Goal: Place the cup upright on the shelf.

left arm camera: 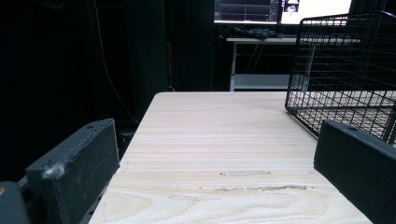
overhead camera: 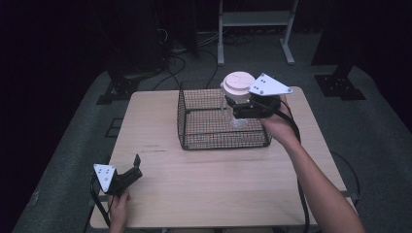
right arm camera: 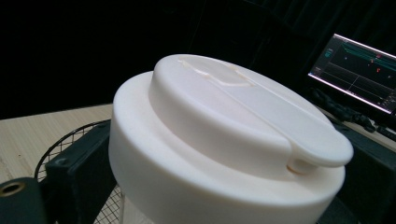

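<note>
Right gripper [overhead camera: 238, 108]: held above the far right part of the wire basket [overhead camera: 194, 138]; its jaws are clamped on a clear tumbler [overhead camera: 232, 109] just under the lid; the grey three-cornered plate on top juts to the right; the person's right hand [overhead camera: 274, 127] grips it from the near right side
Tumbler: upright, lifted over the basket's far right corner, its base inside the basket's outline as seen from the high view; whether it touches the basket floor I cannot tell
Lid [right arm camera: 224, 140]: cream-white, round, stepped, with a flat flip tab across its top; in the right gripper view it sits between the two black jaws, one jaw at each side of it
Wire basket: black mesh, rectangular, open-topped; it stands on the far middle of the wooden table [overhead camera: 218, 189]
Left gripper [overhead camera: 128, 172]: rests low at the near left corner of the table, well apart from the basket; its jaws stand apart with bare tabletop between them in the left gripper view; the left hand [overhead camera: 118, 211] holds it from the near side
Beyond the table: a monitor [right arm camera: 359, 72] glows at the far right in the right gripper view; a white shelf frame [overhead camera: 255, 22] stands on the floor past the far edge
</note>
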The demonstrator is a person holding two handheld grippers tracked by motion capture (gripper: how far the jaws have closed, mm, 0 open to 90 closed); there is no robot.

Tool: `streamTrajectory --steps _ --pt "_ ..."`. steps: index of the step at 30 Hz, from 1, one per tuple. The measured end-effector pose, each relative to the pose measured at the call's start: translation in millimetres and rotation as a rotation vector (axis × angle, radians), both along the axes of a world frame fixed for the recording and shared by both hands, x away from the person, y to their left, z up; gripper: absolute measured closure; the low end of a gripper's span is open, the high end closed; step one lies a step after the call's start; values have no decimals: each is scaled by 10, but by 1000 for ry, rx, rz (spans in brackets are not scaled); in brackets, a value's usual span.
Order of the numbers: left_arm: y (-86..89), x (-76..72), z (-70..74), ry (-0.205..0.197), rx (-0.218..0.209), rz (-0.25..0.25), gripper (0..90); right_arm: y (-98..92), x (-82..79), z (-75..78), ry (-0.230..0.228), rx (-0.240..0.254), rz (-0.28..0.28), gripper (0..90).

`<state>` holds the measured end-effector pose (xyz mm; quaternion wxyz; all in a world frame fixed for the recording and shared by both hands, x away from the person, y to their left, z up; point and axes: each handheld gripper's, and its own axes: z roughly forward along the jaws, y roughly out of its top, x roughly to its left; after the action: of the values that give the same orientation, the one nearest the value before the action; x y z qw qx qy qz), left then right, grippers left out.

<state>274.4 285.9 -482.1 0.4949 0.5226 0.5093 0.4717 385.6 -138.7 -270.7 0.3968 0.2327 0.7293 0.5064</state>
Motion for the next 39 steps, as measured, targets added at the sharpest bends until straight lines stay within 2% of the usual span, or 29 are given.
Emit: streamTrajectory --steps 8,19,32,39 --pt "4 1 -1 -1 -5 0 0 118 189 -36 5 -1 -13 42" --pt "5 -3 1 -3 -4 1 0 262 351 -98 16 1 -12 42" --pt "9 -5 1 -2 -2 -1 0 375 554 -263 31 -18 -37 42" --pt "10 -3 1 -2 -5 -1 0 409 655 -365 51 -10 -57 42"
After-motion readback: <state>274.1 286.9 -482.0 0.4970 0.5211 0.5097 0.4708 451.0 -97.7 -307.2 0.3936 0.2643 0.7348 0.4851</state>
